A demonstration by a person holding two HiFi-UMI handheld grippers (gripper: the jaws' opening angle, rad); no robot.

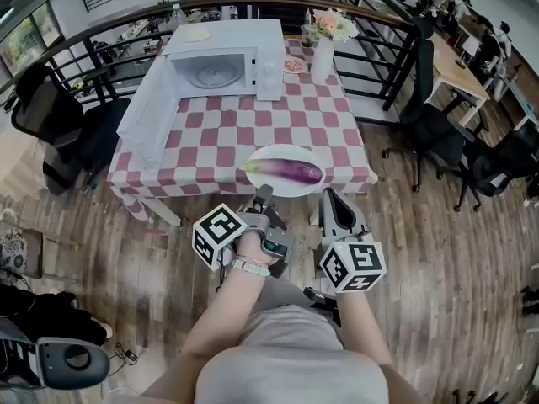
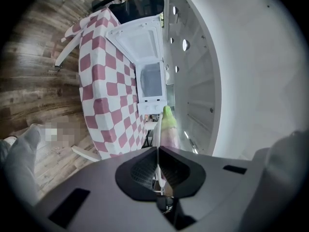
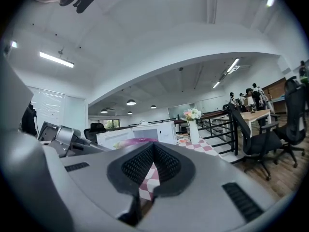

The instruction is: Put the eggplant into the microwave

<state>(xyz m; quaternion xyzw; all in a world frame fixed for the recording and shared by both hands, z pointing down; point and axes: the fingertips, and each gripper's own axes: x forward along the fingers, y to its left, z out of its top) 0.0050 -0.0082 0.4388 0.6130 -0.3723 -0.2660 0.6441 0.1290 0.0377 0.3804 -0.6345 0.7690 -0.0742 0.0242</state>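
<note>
The step in hand looks like the approach: nothing is gripped yet. Nearest the person, the left tool (image 1: 264,195) and the right tool (image 1: 329,195) hang side by side just short of the surface (image 1: 221,133), both pointing toward it. The left gripper view shows that tool's jaws pressed together with nothing between them. The right gripper view shows its jaws meeting at the tips, likewise empty.

Just beyond the tools, the eggplant (image 1: 288,172) lies lengthwise on a white plate (image 1: 278,151) at the near edge of the checked surface, green stem end toward the person's left. At the far side stands the microwave (image 1: 226,64), its door (image 1: 153,111) already swung wide open with the turntable exposed, so no door work seems needed.

The next move, as I judge it, calls for one tool to spread its jaws wide enough for the eggplant's body, close across the middle, then carry it over the surface into the cavity.

Only the head view gives the whole layout, with plate and oven well apart. Only the gripper views settle the jaw states. The left gripper view lines the eggplant up straight ahead, while the right gripper view shows it as only a purple sliver, plus a vase of flowers (image 3: 193,127) beside the oven.
</note>
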